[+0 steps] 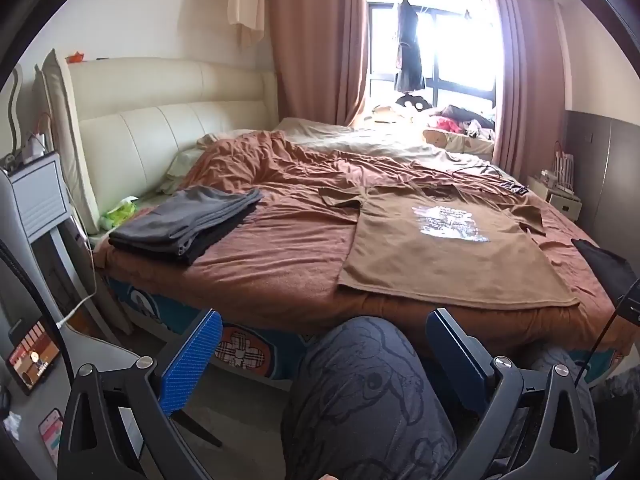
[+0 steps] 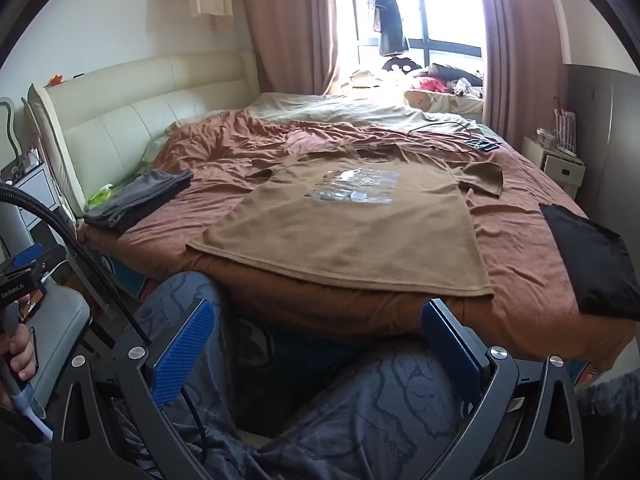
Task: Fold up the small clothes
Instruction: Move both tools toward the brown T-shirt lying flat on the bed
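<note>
A brown T-shirt with a silver chest print lies spread flat, print up, on the rust-coloured bedspread, its hem at the near bed edge. My left gripper is open, held low in front of the bed above a person's patterned trouser knee, well short of the shirt. My right gripper is open too, over the person's legs, just below the shirt's hem. Neither holds anything.
A folded grey stack lies at the bed's left. A black cloth sits at the right edge. Cables and a phone lie at the far right. A side table stands left, a hand holds the other gripper's handle.
</note>
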{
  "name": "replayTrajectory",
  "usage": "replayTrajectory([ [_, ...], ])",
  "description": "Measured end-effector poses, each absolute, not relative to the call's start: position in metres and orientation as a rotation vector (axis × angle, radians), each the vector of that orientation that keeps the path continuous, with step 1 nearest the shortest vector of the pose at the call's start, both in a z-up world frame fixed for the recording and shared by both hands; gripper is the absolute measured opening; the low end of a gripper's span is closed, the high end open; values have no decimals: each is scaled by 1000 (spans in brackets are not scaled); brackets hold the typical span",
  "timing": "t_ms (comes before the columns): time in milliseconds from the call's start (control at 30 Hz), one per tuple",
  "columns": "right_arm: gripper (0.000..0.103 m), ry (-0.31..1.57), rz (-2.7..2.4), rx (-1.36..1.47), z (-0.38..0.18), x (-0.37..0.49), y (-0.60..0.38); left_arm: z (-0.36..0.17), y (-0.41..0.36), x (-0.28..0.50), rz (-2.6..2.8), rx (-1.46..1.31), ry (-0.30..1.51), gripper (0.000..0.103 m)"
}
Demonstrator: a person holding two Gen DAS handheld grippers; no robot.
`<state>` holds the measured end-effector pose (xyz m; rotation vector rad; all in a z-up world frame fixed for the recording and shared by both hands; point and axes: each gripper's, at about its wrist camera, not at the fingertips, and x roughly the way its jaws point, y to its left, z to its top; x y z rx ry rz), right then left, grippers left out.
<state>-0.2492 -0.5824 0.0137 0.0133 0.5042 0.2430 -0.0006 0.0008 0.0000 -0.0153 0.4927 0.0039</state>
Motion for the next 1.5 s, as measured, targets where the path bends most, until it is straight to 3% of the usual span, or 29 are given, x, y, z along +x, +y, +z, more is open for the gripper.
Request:
replayTrajectory([
  [1500, 103, 424, 198, 10, 23, -268, -590, 18, -5, -19, -71, -14, 423, 103],
])
